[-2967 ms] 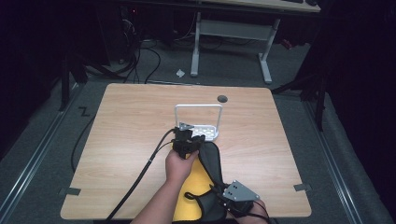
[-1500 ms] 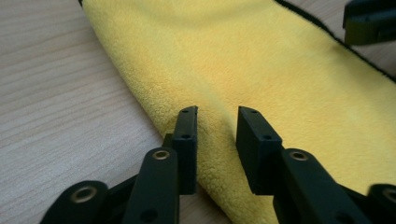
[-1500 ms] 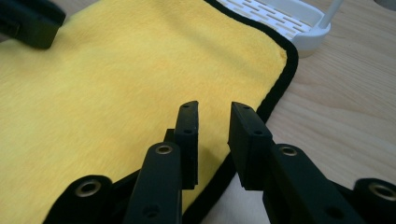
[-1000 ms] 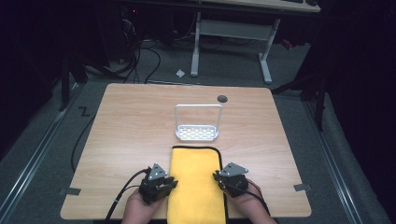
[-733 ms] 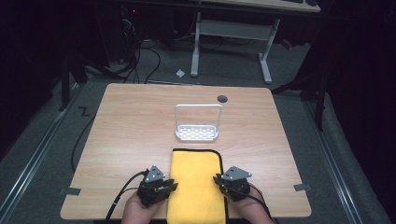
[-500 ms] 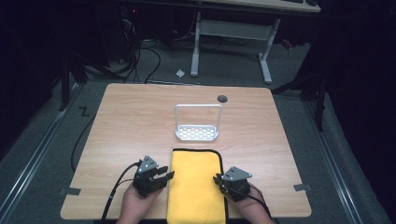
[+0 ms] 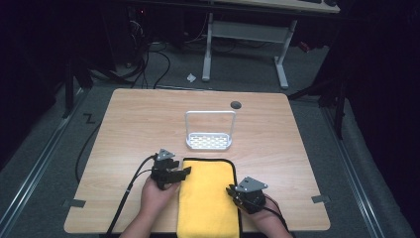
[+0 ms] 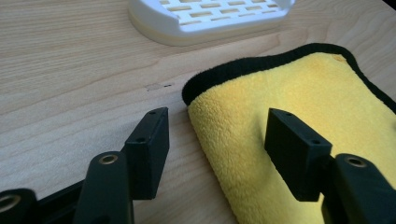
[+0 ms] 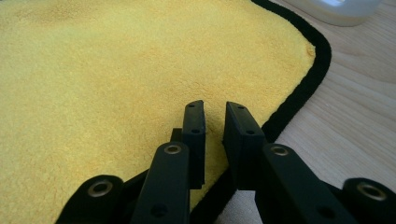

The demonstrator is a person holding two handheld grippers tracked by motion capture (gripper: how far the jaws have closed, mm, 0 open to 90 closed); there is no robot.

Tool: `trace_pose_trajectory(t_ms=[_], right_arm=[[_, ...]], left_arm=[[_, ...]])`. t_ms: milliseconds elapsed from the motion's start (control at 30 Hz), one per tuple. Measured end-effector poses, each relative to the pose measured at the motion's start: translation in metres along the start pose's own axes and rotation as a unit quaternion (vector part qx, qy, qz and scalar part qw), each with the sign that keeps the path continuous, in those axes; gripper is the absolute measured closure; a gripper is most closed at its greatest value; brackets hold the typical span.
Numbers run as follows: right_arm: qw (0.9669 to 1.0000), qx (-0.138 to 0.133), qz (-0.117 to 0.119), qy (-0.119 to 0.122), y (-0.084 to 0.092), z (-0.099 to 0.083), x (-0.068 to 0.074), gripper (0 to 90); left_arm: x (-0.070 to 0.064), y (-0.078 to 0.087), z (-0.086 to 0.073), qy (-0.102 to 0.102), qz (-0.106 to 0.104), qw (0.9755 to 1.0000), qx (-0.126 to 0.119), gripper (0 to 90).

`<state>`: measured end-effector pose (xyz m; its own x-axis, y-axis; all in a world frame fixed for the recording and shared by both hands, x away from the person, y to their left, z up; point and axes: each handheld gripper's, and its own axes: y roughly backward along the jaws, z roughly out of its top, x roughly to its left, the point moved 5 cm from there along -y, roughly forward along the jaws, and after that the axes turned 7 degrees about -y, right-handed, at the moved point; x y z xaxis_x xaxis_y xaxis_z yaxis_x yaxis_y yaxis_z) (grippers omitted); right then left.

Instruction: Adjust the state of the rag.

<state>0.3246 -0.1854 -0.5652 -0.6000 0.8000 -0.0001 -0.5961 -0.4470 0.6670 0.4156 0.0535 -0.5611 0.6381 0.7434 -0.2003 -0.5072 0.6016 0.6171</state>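
A yellow cloth (image 7: 208, 198) with a black border lies folded lengthwise at the table's near middle. My left gripper (image 7: 182, 174) stands at its far left corner. In the left gripper view the cloth's (image 8: 261, 84) left edge lies between the wide jaws of that gripper (image 8: 219, 140), which have just been opening, and neither pad touches it. My right gripper (image 7: 232, 191) rests at the cloth's right edge. In the right gripper view the jaws of the right gripper (image 9: 215, 116) stand almost together, pinching the yellow pile (image 9: 116, 70) just inside the black border.
A small white slotted rack (image 7: 209, 141) with a wire handle stands just beyond the cloth; its base (image 8: 210, 18) lies ahead of the left jaws. Bare wood of the table (image 7: 138, 124) surrounds it. A dark round plug (image 7: 236, 104) sits near the far edge.
The left hand has slid from the cloth's near left corner up along its left side to the far corner, and its jaws have spread apart. The right gripper has stayed put.
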Motion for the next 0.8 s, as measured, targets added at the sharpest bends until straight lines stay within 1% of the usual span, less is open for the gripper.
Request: trace_pose_trajectory(t_ms=[67, 133, 167, 233, 300, 333, 400, 500, 567, 667, 733, 800], right_arm=[[1.0, 0.0, 0.0, 0.0, -0.0001, 0.0, -0.0001, 79.0], [1.0, -0.001, 0.001, -0.002, 0.0, -0.0002, -0.0001, 79.0], [1.0, -0.001, 0.001, -0.002, 0.0, -0.0002, -0.0001, 79.0], [1.0, -0.001, 0.001, -0.002, 0.0, -0.0003, -0.0001, 78.9], [1.0, -0.002, 0.003, -0.004, -0.0001, -0.0004, -0.0003, 78.8], [1.0, -0.001, 0.004, -0.005, 0.0, -0.0004, -0.0005, 78.8], [0.9999, -0.001, 0.007, -0.008, -0.0001, -0.0004, -0.0011, 78.5], [0.9999, -0.003, 0.008, -0.013, -0.0005, -0.0003, -0.0017, 78.4], [0.9999, -0.003, 0.006, -0.012, -0.0007, -0.0001, -0.0013, 78.2], [0.9998, -0.003, 0.007, -0.019, 0.0003, 0.0004, -0.0006, 74.0], [0.9998, -0.009, 0.005, -0.02, 0.0012, 0.0028, -0.0017, 70.1], [0.9994, -0.019, -0.004, -0.029, 0.0009, 0.0094, -0.0052, 66.4]], left_arm=[[0.0014, -0.0027, 0.0014, 0.017, -0.003, 0.9999, 0.0, 46.0], [0.0017, -0.0042, 0.0015, 0.022, -0.006, 0.9997, -0.002, 54.2], [0.0016, -0.0053, 0.0008, 0.022, -0.003, 0.9998, 0.001, 58.1], [0.0002, -0.0074, -0.0012, 0.014, -0.004, 0.9999, 0.001, 69.3], [-0.0014, -0.0085, -0.0033, -0.003, -0.004, 1.0, -0.003, 78.5], [-0.0019, -0.0087, -0.0039, -0.006, -0.002, 1.0, -0.007, 80.7], [-0.0022, -0.0087, -0.0046, -0.007, -0.001, 0.9999, -0.009, 81.7], [-0.0011, -0.0083, -0.0049, 0.001, -0.004, 0.9999, -0.01, 82.1], [-0.0019, -0.008, -0.0053, -0.003, -0.001, 1.0, -0.009, 82.1], [-0.0015, -0.0078, -0.0056, 0.001, -0.003, 0.9999, -0.01, 82.1], [-0.0014, -0.0077, -0.0057, 0.001, -0.004, 0.9999, -0.01, 82.1], [-0.0014, -0.0077, -0.0057, 0.003, -0.004, 0.9999, -0.01, 82.1]])
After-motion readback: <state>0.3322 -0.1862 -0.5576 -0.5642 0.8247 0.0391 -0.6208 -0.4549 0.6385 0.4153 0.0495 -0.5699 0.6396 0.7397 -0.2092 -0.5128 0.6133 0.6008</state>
